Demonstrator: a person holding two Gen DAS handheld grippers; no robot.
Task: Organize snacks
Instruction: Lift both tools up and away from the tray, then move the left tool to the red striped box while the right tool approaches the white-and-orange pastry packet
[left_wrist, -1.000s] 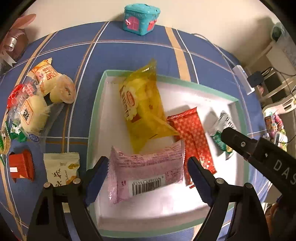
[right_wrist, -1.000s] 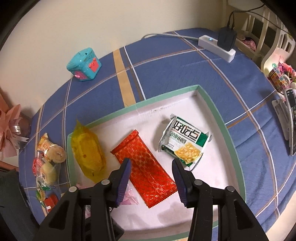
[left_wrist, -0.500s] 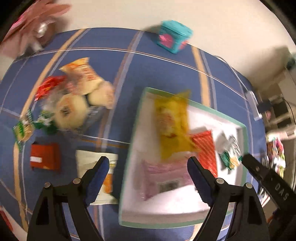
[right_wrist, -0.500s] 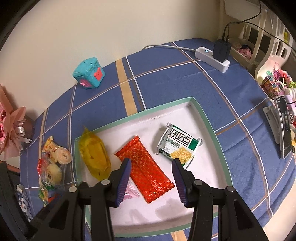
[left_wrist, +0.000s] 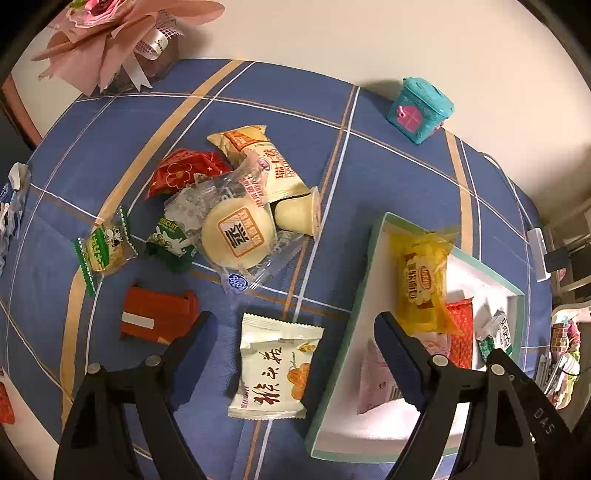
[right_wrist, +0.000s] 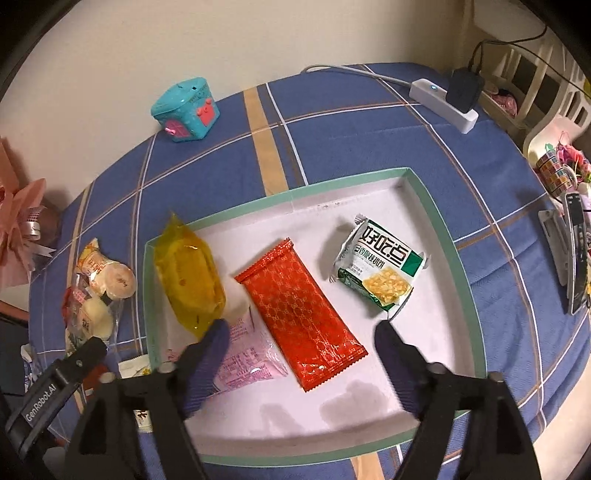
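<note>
Green-rimmed tray (right_wrist: 436, 206) holds yellow, red, green and pink packs. My right gripper (right_wrist: 299, 332) over it, jaws opening, nothing gripped. Left gripper (left_wrist: 291, 328), also opening, empty, over white pack (left_wrist: 275, 365) just beside tray.

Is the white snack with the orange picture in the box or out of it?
Out. The white snack packet lies flat on the blue tablecloth, just outside the green-rimmed box, under the left gripper.
</note>
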